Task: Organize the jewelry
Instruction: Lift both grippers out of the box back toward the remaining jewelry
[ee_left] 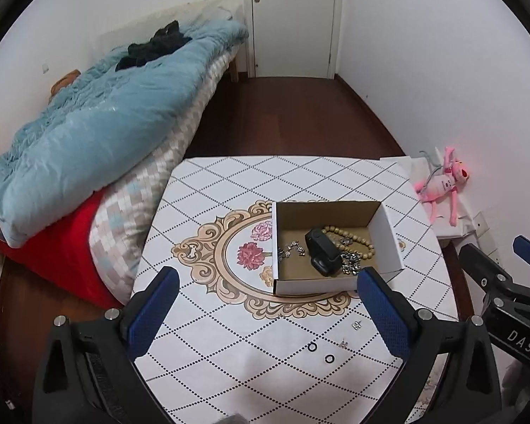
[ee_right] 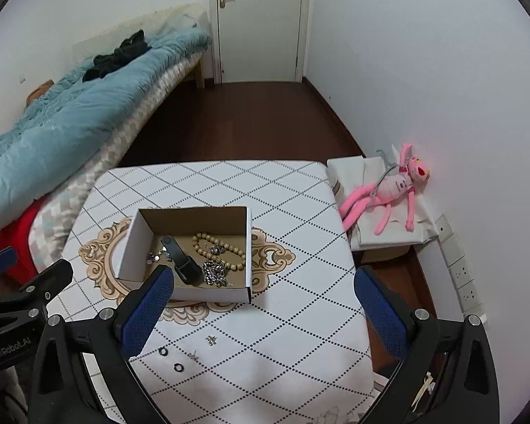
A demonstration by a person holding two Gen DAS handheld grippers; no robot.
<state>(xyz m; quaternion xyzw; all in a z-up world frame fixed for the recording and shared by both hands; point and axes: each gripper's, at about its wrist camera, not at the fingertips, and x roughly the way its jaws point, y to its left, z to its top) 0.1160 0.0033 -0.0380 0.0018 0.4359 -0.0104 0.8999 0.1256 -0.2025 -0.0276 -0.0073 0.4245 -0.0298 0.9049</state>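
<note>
An open white cardboard box stands on the patterned table. In it lie a black band, a wooden bead bracelet and silver chains. Loose on the table near me lie two black rings, a small silver earring and another tiny silver piece. My left gripper is open and empty above the table, in front of the box. My right gripper is open and empty too.
A bed with a blue duvet and red pillow borders the table's left side. A pink plush toy lies on white boxes by the right wall. Wall sockets sit low on the right. A door is at the back.
</note>
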